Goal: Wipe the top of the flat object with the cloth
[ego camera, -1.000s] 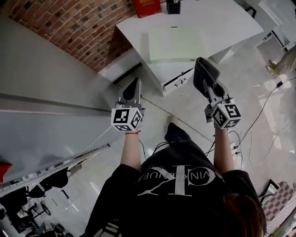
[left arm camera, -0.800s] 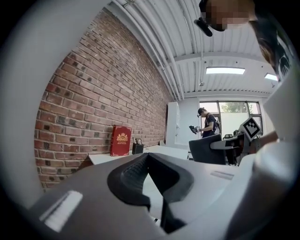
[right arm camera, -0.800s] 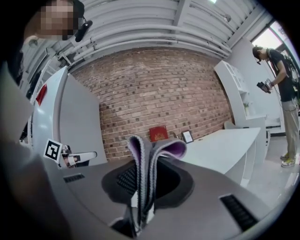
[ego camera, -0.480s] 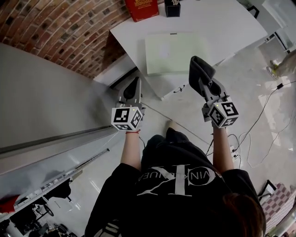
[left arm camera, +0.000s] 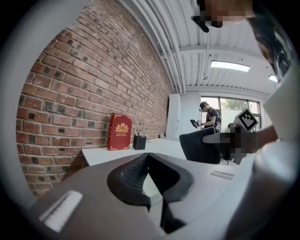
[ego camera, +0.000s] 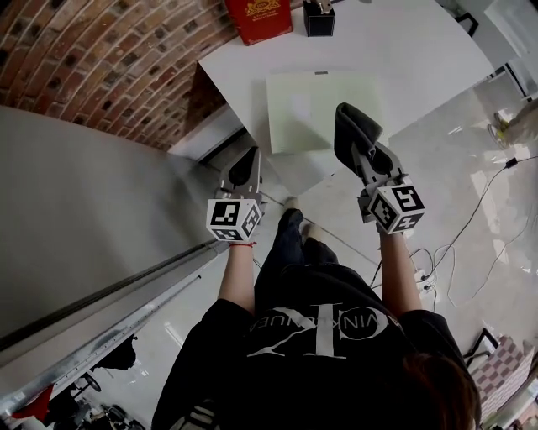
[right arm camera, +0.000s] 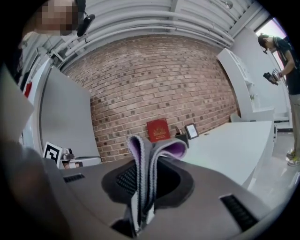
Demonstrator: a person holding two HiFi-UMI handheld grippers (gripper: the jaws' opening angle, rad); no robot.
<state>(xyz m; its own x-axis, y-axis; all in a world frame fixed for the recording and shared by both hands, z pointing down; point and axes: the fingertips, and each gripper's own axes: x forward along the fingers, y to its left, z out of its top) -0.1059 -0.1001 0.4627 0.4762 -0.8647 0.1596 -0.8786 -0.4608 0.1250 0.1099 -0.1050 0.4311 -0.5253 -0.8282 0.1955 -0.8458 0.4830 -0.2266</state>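
A pale green flat object (ego camera: 311,107) lies on the white table (ego camera: 403,50) ahead of me. My right gripper (ego camera: 356,153) is shut on a folded dark grey cloth (ego camera: 351,128), which hangs over the flat object's near right corner in the head view. In the right gripper view the cloth (right arm camera: 149,159) stands up between the jaws of the right gripper (right arm camera: 140,190), showing a purple inner face. My left gripper (ego camera: 247,164) is shut and empty, short of the table's near left edge. The left gripper view shows the left gripper (left arm camera: 148,158) with its jaws together and the cloth (left arm camera: 201,146) to the right.
A red book (ego camera: 265,17) and a black pen holder (ego camera: 318,17) stand at the table's far edge against the brick wall (ego camera: 109,59). A grey partition (ego camera: 84,193) runs along my left. Cables (ego camera: 471,227) lie on the floor at right. Another person (left arm camera: 208,117) stands far off.
Both grippers have moved forward toward the table, which now sits closer in the head view. The cloth has come up to the flat object's near edge. Both jaws stayed shut.
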